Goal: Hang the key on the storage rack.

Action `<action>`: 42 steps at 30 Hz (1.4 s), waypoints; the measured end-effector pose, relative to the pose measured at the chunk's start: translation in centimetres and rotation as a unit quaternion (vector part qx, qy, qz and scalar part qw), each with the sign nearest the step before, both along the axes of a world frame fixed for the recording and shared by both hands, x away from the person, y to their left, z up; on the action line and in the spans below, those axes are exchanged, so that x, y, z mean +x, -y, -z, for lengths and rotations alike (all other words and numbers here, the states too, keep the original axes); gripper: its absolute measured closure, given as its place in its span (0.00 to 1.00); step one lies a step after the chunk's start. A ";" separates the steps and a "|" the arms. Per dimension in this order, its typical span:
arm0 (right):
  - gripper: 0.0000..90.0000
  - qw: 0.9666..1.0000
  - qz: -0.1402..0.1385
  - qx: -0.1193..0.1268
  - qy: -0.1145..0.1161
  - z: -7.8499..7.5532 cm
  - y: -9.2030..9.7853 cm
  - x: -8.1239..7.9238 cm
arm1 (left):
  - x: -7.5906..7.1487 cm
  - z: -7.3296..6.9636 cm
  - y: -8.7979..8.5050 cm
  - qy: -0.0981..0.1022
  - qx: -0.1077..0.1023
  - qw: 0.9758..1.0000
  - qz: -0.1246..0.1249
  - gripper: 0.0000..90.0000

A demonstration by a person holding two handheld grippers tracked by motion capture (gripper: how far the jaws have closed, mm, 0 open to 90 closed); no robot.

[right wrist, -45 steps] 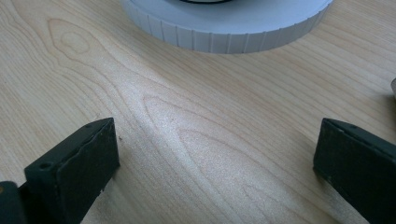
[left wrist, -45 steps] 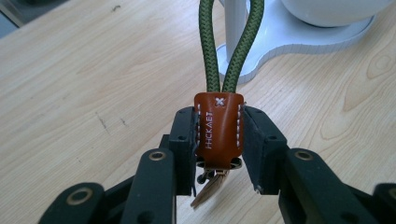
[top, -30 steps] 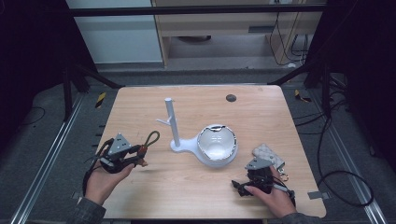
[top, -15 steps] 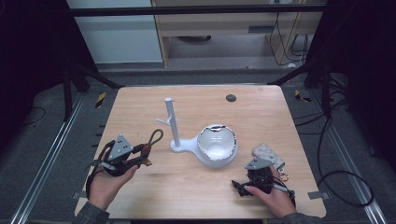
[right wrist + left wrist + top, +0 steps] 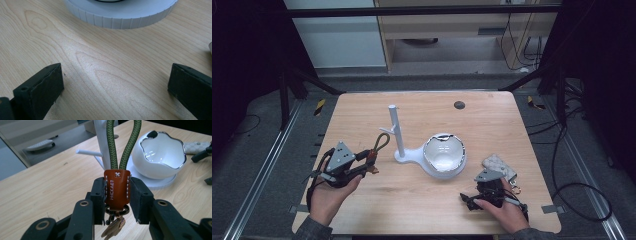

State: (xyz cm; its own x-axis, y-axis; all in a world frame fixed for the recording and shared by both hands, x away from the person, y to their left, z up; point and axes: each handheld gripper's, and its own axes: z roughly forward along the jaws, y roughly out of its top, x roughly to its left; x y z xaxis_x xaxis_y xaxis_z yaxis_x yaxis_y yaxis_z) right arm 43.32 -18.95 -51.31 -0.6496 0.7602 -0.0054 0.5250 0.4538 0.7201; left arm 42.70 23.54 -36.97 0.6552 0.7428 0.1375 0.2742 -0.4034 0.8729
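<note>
Leather tab of the keychain (image 5: pixel 116 185) pinched between the left gripper (image 5: pixel 362 167)'s jaws, green loop (image 5: pixel 122 142) up, near the white stand (image 5: pixel 396 131). Risk — loop misses the side peg (image 5: pixel 88 152), or keys swing and twist it. Right gripper (image 5: pixel 468 199) spread, idle.

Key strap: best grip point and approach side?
Grip the brown leather tab of the key strap from its two flat sides, as the left gripper does now. The tab is stiff and flat; the green cord loop stays free above, toward the white stand, with the keys hanging below.
</note>
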 end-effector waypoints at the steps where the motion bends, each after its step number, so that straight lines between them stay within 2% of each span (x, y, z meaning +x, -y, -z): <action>1: 0.00 1.000 0.000 0.000 0.000 0.0 0.0 0.0 | 0.0 -0.1 0.1 0.001 0.000 1.000 0.000 0.73; 7: 0.00 1.000 0.000 0.000 0.000 0.0 0.0 0.0 | 0.5 -0.6 0.7 0.007 -0.018 1.000 -0.004 0.73; 16: 0.00 1.000 -0.001 -0.001 0.001 0.0 0.0 0.0 | 1.3 -0.6 1.6 0.008 -0.011 1.000 -0.005 0.73; 32: 0.00 1.000 -0.001 -0.001 0.001 0.0 0.0 0.0 | 3.2 1.0 1.9 -0.016 -0.004 1.000 -0.017 0.73; 42: 0.00 1.000 0.000 0.000 0.001 0.0 0.0 0.0 | 3.7 1.5 2.3 -0.021 -0.007 1.000 -0.019 0.73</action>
State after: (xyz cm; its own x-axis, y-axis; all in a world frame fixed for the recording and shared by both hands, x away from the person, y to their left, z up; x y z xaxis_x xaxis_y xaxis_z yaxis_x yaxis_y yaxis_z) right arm 43.32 -18.96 -51.32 -0.6502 0.7597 -0.0075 0.5230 0.4548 0.7209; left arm 46.39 21.25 -38.43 0.6315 0.7689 0.0997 0.3261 -0.3801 0.8656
